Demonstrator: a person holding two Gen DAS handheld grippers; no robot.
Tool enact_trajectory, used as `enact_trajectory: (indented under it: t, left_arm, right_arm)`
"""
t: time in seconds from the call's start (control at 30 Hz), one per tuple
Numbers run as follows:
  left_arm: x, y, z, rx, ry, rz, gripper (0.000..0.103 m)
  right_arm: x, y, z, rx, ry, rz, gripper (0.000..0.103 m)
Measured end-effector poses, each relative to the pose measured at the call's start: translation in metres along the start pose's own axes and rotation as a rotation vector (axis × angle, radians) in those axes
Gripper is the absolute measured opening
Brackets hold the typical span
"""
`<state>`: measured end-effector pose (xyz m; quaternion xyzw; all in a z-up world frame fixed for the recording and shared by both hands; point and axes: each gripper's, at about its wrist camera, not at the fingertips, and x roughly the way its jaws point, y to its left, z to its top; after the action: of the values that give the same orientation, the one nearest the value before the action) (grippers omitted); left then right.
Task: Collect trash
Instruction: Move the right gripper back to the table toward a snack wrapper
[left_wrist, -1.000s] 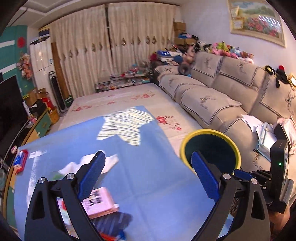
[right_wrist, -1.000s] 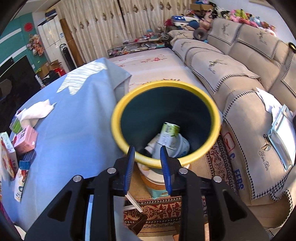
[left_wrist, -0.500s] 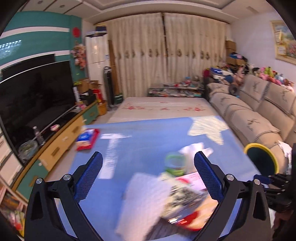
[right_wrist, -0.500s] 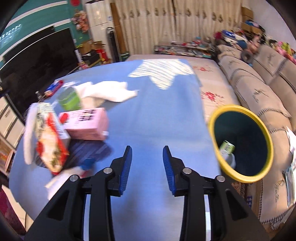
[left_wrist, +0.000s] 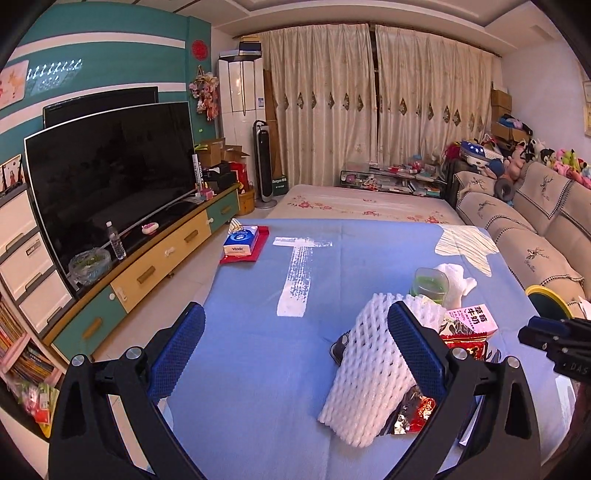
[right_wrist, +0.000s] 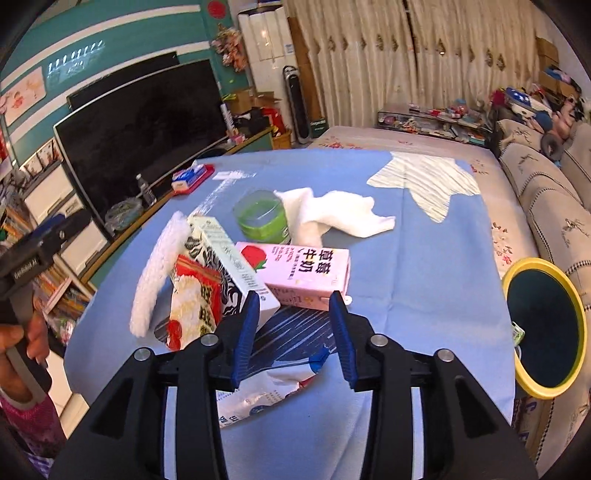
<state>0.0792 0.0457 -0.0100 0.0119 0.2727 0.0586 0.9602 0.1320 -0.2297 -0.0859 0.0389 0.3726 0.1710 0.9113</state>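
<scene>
Hovering both grippers over the blue tablecloth (right_wrist: 424, 258). My left gripper (left_wrist: 295, 354) has its jaws spread wide, nothing between the pads; the white foam fruit net (left_wrist: 373, 373) lies just right of its right finger. My right gripper (right_wrist: 291, 332) has just been opening its jaws, now partly apart and empty. Landmark is the pink strawberry-milk carton (right_wrist: 303, 273): green-lidded clear plastic cup (right_wrist: 262, 218) and crumpled white tissue (right_wrist: 332, 214) behind it, zebra-print box (right_wrist: 229, 266) and red snack packet (right_wrist: 192, 302) left of it, yellow-rimmed dark bin (right_wrist: 546, 328) well right, off the cloth.
</scene>
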Motion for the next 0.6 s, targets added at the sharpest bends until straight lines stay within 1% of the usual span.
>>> enact_trajectory:
  t: [0.07, 0.17, 0.27, 0.33, 0.4, 0.5, 0.6]
  left_arm:
    - [-0.001, -0.005, 0.000, 0.007, -0.004, -0.004, 0.098]
    - [-0.004, -0.008, -0.001, 0.014, -0.015, -0.001, 0.098]
    - [-0.007, -0.010, -0.001, 0.018, -0.021, 0.006, 0.098]
    - [-0.009, -0.009, -0.002, 0.016, -0.020, 0.008, 0.098]
    - [-0.012, -0.007, -0.002, 0.017, -0.022, 0.013, 0.098]
    - [-0.012, -0.005, -0.004, 0.019, -0.024, 0.026, 0.098]
    - [-0.008, -0.005, -0.006, 0.006, -0.013, 0.014, 0.097]
  right_arm:
    - [-0.005, 0.003, 0.000, -0.003, -0.004, 0.026, 0.038]
    - [-0.005, 0.022, -0.002, -0.056, 0.005, 0.080, 0.038]
    - [0.005, 0.042, -0.008, -0.114, 0.042, 0.100, 0.037]
    - [0.011, 0.045, -0.013, -0.126, 0.070, 0.087, 0.037]
    - [0.012, 0.037, -0.019, -0.106, 0.085, 0.054, 0.037]
    - [0.011, 0.020, -0.030, -0.041, 0.106, -0.056, 0.038]
    - [0.016, 0.006, -0.040, 0.041, 0.140, -0.060, 0.039]
